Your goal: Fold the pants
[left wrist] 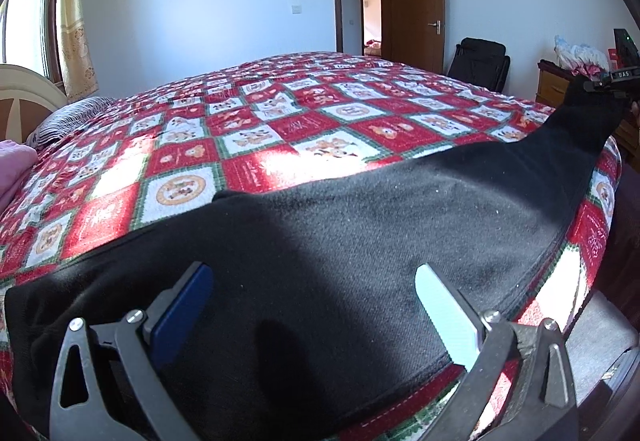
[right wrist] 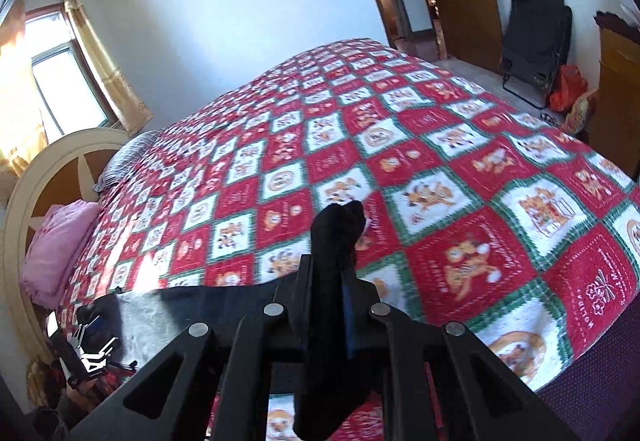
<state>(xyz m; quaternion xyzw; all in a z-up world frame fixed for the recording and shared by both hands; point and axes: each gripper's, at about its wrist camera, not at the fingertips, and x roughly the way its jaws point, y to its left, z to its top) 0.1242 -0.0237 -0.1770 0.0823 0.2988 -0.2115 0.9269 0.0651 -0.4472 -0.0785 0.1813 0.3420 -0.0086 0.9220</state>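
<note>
Black pants [left wrist: 360, 233] lie spread along the near edge of the bed's red, white and green quilt [left wrist: 248, 129]. My left gripper [left wrist: 312, 289] is open, its jaws wide apart just above the pants' near end. My right gripper [right wrist: 326, 281] is shut on the far end of the pants [right wrist: 336, 241] and lifts it off the quilt [right wrist: 440, 181]; it shows at the right edge of the left wrist view [left wrist: 612, 81], with the cloth stretched up to it. The left gripper shows small at lower left of the right wrist view [right wrist: 96, 353].
A pink pillow [right wrist: 60, 241] and a striped pillow [left wrist: 68, 117] lie by the cream headboard [right wrist: 48, 169]. A black folding chair [right wrist: 536, 37], an open brown door [left wrist: 416, 1] and a wooden cabinet [left wrist: 556, 85] stand beyond the bed. Window and curtain [left wrist: 72, 9] at left.
</note>
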